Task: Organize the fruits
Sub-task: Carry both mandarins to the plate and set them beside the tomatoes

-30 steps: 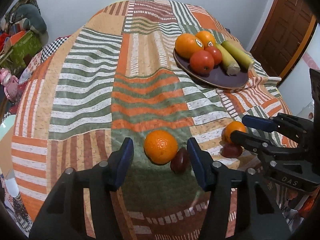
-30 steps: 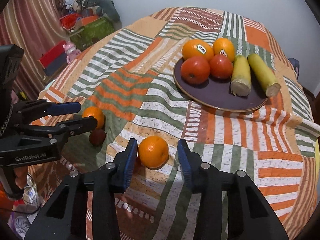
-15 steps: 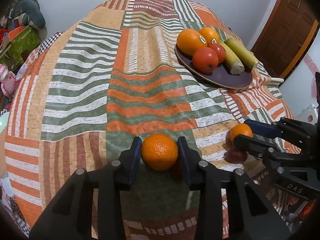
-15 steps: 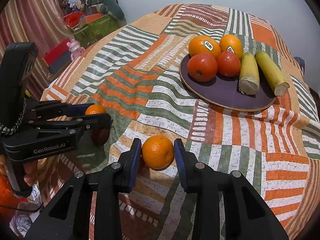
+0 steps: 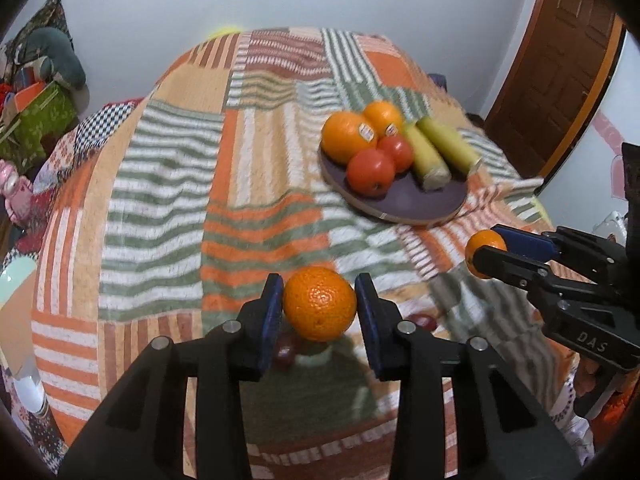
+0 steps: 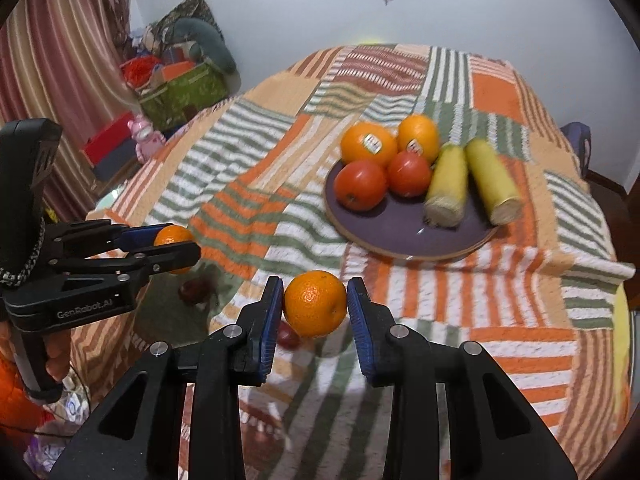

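Note:
In the left wrist view my left gripper (image 5: 319,292) is shut on an orange (image 5: 320,308), held just above the striped cloth. At the right of that view my right gripper (image 5: 486,245) is shut on a smaller orange (image 5: 480,242). The right wrist view shows that same orange (image 6: 316,306) pinched in my right gripper (image 6: 316,292), with my left gripper (image 6: 176,242) and its orange (image 6: 174,234) at the left. Further back, a dark plate (image 5: 412,200) (image 6: 400,232) holds two stickered oranges, two tomatoes and two corn cobs.
Two small dark red fruits (image 6: 194,290) (image 6: 288,336) lie on the cloth under the grippers. The patchwork cloth (image 5: 168,184) covers a round table. Boxes and toys (image 6: 176,88) are piled at the far left by a curtain. A wooden door (image 5: 560,80) stands at the right.
Both grippers closed on their oranges and lifted them off the cloth. The two dark red fruits stayed where they lay.

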Demonstrator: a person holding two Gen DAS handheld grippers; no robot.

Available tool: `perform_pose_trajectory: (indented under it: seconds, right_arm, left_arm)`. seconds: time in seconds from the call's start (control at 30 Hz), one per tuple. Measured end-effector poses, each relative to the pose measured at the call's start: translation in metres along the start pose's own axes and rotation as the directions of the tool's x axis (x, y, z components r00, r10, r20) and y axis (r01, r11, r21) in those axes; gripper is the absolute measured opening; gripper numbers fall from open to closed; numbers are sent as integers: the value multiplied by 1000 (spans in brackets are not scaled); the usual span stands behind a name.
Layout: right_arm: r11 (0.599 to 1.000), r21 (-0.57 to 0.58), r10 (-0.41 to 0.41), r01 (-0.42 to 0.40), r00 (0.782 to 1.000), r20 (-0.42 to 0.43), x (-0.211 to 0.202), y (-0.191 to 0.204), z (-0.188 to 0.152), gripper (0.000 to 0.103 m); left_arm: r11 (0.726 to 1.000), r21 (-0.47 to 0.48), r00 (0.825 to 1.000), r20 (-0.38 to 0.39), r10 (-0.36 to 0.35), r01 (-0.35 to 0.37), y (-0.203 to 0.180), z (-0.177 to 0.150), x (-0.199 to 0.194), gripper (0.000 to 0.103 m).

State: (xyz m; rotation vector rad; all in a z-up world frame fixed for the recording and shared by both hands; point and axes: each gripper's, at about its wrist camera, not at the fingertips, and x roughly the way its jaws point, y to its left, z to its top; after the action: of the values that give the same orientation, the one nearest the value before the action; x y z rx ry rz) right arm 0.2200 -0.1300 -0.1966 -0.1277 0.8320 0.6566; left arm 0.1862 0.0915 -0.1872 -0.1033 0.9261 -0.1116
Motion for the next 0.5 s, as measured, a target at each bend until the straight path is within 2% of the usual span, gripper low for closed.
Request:
perform_pose_trajectory:
  seconds: [0.17, 0.5]
  right_arm:
    - [999, 18, -31, 30, 998, 47, -13, -18, 11, 30]
    - [996, 65, -73, 66, 991, 113, -27, -57, 28, 30]
  left_arm:
    - [1000, 18, 999, 32, -25, 24, -18, 20, -1, 37]
    - [997, 53, 997, 47, -66, 64, -48, 52, 17, 37]
